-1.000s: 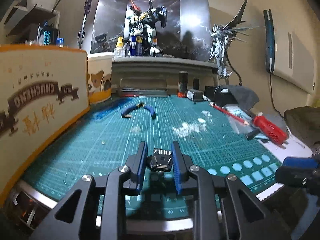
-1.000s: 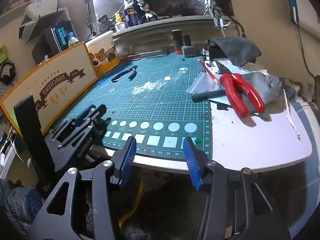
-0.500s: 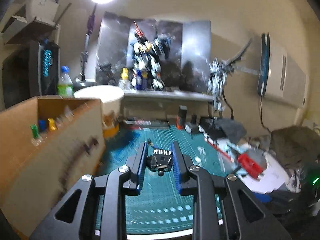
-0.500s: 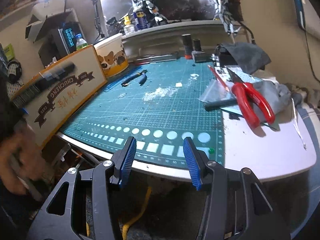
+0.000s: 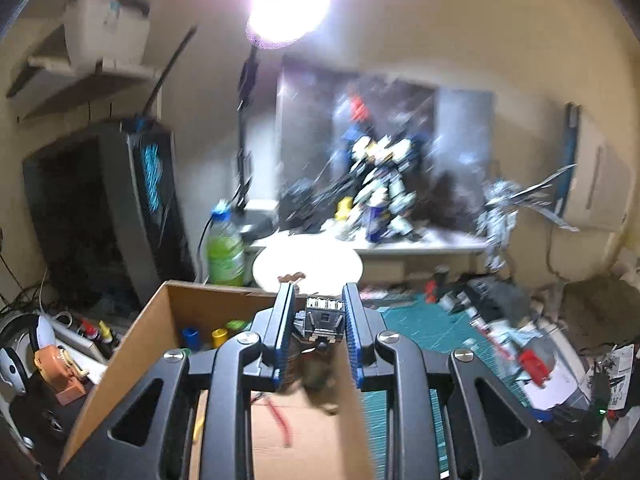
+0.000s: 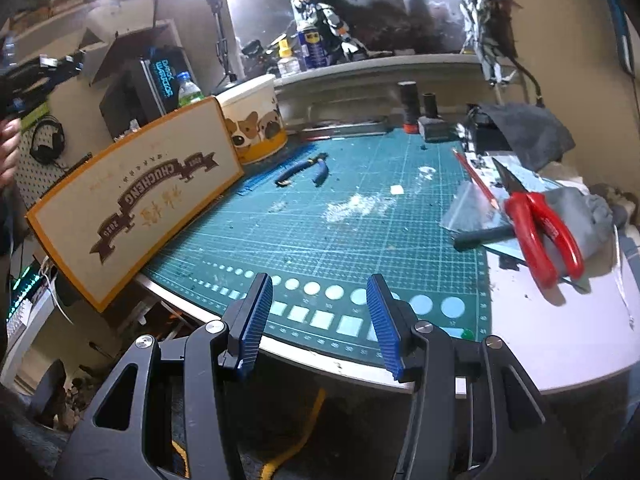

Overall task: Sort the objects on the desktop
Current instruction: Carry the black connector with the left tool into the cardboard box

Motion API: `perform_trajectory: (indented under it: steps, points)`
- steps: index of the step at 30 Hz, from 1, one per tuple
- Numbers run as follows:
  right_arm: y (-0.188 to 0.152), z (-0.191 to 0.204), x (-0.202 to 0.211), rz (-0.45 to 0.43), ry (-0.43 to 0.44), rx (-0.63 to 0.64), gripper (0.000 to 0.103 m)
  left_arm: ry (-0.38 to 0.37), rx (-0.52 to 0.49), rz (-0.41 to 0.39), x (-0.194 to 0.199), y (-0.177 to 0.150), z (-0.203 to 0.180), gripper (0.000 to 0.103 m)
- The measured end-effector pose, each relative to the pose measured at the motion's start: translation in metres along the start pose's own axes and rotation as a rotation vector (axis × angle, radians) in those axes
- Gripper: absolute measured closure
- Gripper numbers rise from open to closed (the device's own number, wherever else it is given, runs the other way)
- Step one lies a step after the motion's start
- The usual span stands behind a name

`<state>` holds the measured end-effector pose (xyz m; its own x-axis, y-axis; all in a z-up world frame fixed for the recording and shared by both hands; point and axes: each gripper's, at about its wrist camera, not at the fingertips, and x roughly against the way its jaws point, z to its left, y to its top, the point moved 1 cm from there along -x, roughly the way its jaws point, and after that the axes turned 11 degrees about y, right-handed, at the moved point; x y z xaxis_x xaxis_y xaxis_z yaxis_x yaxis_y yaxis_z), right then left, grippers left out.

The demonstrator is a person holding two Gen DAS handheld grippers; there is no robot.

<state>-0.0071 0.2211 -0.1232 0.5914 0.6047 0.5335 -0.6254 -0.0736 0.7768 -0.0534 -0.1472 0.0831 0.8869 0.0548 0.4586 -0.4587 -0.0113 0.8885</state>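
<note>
Left gripper (image 5: pixel 318 314) clamped on a small black blocky part (image 5: pixel 322 320) — the open brown cardboard box (image 5: pixel 132 344) lies directly below and ahead of its fingers. Right gripper (image 6: pixel 318 320) is well apart, jaws parted and empty, fingers poised at the green cutting mat's (image 6: pixel 360 232) near edge.

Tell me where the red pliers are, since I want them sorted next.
In the right wrist view, the red pliers lie at the right on grey cloth, just off the green cutting mat, beside a red pencil.

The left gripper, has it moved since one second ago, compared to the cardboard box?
Yes. The left gripper, shut on a small black part, has risen from the green mat to above the open cardboard box.
</note>
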Motion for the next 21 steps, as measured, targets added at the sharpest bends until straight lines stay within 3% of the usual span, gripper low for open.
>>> perform_trajectory:
  steps: [3, 5, 12, 15, 21]
  points:
    - [0.005, 0.005, -0.001, -0.004, 0.006, 0.013, 0.057, 0.006, -0.004, 0.163, -0.053, 0.005, 0.01, 0.079]
    - [0.009, 0.008, -0.001, -0.004, 0.007, 0.025, 0.056, 0.008, -0.027, 0.291, -0.097, -0.008, 0.014, 0.079]
    - [0.023, 0.016, 0.0, -0.009, -0.018, 0.053, 0.056, 0.092, -0.181, 0.538, -0.177, -0.08, 0.002, 0.079]
    - [0.029, 0.017, 0.003, -0.026, -0.035, 0.048, 0.055, 0.059, -0.2, 0.616, -0.193, -0.094, -0.007, 0.079]
    - [0.038, 0.023, 0.003, -0.049, -0.045, 0.048, 0.052, 0.025, -0.215, 0.671, -0.21, -0.113, -0.02, 0.079]
